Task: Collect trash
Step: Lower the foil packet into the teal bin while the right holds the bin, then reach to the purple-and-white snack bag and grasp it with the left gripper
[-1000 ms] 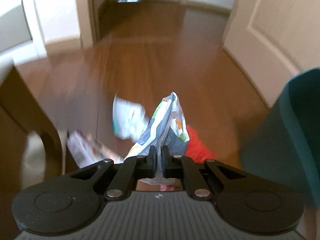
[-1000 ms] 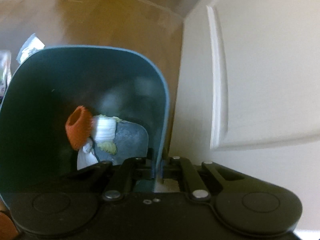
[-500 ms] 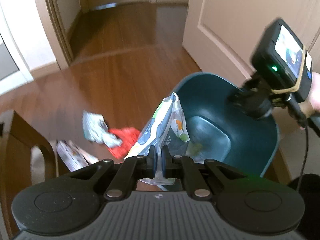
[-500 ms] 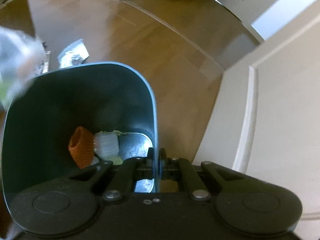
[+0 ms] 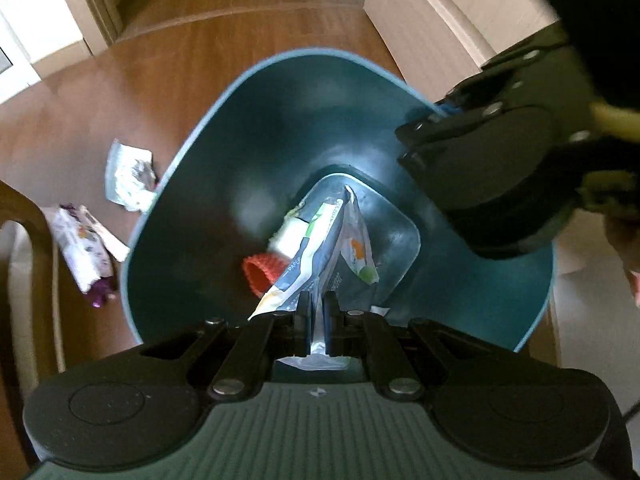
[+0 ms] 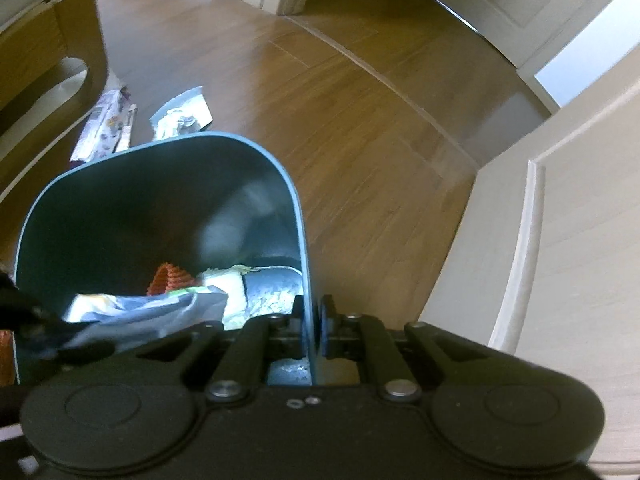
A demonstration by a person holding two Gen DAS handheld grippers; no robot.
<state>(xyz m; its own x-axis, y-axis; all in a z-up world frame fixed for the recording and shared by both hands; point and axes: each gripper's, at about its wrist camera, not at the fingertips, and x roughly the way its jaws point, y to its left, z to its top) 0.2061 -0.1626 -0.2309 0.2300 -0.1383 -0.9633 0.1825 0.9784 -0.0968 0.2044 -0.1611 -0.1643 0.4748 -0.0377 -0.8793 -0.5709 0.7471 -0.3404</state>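
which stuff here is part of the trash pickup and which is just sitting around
Part of the job:
- teal bin, its rim gripped by the right gripper
- snack bag in the left gripper, over the bin
- crumpled white wrapper and purple-print packet on the floor
- orange piece in the bin

Just there:
- wooden furniture
- door

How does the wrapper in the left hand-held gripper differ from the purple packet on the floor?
The wrapper is pinched in the left hand-held gripper over the open bin; the purple packet lies loose on the floor outside it. The wrapper is grey-white with green and orange; the packet purple-patterned. Both are crumpled trash.
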